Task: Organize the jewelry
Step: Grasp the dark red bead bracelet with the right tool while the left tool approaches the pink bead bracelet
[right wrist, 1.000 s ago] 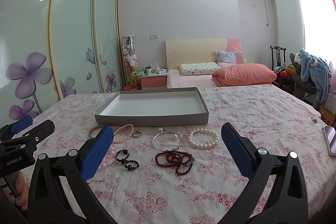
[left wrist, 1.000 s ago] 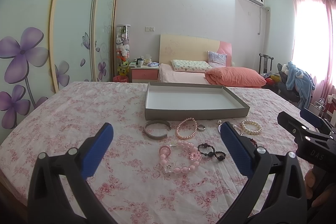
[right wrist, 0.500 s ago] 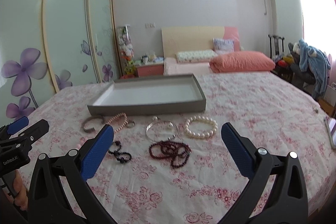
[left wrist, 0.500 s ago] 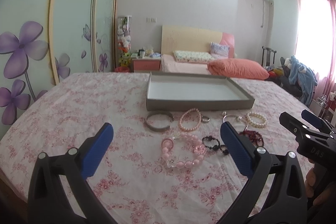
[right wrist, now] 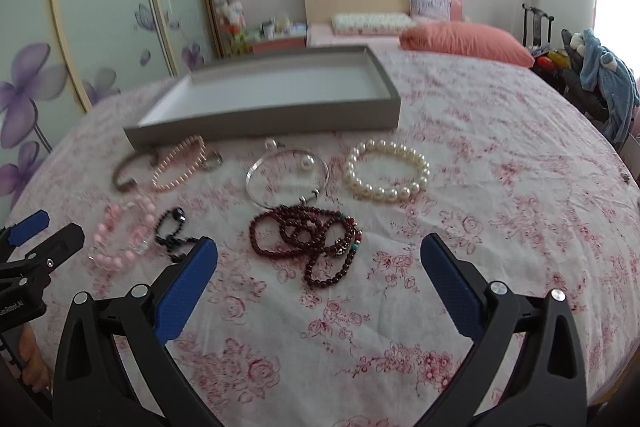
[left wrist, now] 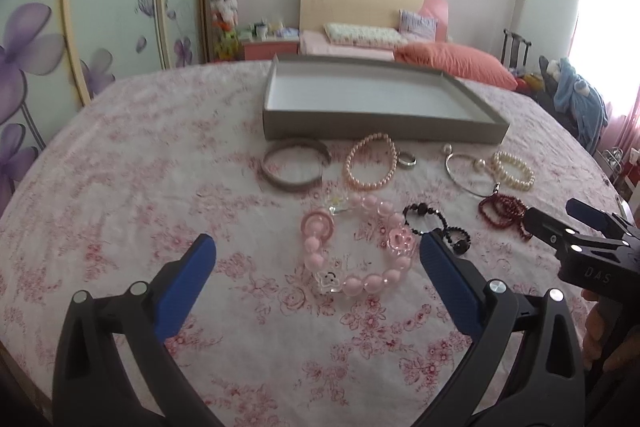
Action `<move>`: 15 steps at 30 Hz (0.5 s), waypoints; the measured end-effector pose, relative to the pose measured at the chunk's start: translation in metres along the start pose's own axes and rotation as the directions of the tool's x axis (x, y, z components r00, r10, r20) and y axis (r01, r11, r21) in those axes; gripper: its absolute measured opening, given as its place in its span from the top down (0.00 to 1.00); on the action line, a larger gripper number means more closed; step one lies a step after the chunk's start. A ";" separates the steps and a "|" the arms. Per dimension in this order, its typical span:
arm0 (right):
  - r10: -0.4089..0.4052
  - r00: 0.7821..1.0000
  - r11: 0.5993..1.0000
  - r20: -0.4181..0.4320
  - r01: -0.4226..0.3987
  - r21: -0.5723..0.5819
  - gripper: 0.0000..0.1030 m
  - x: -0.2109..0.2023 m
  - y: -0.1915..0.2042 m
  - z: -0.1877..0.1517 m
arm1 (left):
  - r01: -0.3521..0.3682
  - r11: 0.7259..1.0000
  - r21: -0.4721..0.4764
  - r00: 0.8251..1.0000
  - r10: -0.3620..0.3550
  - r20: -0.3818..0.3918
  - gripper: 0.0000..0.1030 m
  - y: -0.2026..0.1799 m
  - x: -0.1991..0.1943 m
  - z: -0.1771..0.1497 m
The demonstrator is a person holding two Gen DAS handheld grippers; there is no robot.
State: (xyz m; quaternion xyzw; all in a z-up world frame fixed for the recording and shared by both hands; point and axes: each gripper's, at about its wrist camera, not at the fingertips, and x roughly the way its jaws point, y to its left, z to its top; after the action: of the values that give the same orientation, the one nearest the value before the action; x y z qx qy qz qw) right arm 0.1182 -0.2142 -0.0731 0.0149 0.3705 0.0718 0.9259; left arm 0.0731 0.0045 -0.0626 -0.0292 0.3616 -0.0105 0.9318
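Note:
A shallow grey tray (left wrist: 380,131) (right wrist: 280,125) with a white floor stands empty on the floral cloth. In front of it lie several pieces of jewelry. My left gripper (left wrist: 318,251) is open just above the big pink bead bracelet (left wrist: 356,247), with a grey cuff (left wrist: 294,165), a peach pearl bracelet (left wrist: 370,167) and a black bead string (left wrist: 434,225) beyond. My right gripper (right wrist: 319,253) is open over the dark red bead string (right wrist: 316,235). Behind that lie a silver bangle (right wrist: 286,179) and a white pearl bracelet (right wrist: 388,171).
A small ring (left wrist: 407,161) lies by the peach bracelet. The floral tablecloth (right wrist: 500,187) stretches bare to the right. Each gripper shows at the edge of the other's view, the right gripper (left wrist: 588,239) and the left gripper (right wrist: 36,247). A bed and wardrobe doors stand behind.
Both grippers have moved forward and down toward the jewelry, which now looks larger and closer. Both stay open and nothing has been picked up.

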 end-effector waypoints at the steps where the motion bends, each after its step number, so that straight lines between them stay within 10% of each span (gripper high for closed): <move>1: -0.005 1.000 1.000 -0.018 0.005 -0.005 0.06 0.005 -0.001 0.001 | 0.000 1.000 -0.001 1.000 0.000 -0.011 0.04 0.000 0.003 0.000; 15: -0.015 0.991 1.000 -0.130 0.014 -0.009 0.25 0.025 0.013 0.007 | 0.015 1.000 -0.017 0.993 -0.017 -0.118 0.11 0.010 0.035 0.010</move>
State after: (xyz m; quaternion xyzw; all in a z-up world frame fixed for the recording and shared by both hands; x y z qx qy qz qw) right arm 0.1393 -0.1976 -0.0836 0.0036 0.4298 0.0674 0.9004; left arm 0.1058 0.0130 -0.0797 -0.0391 0.4161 -0.0168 0.9083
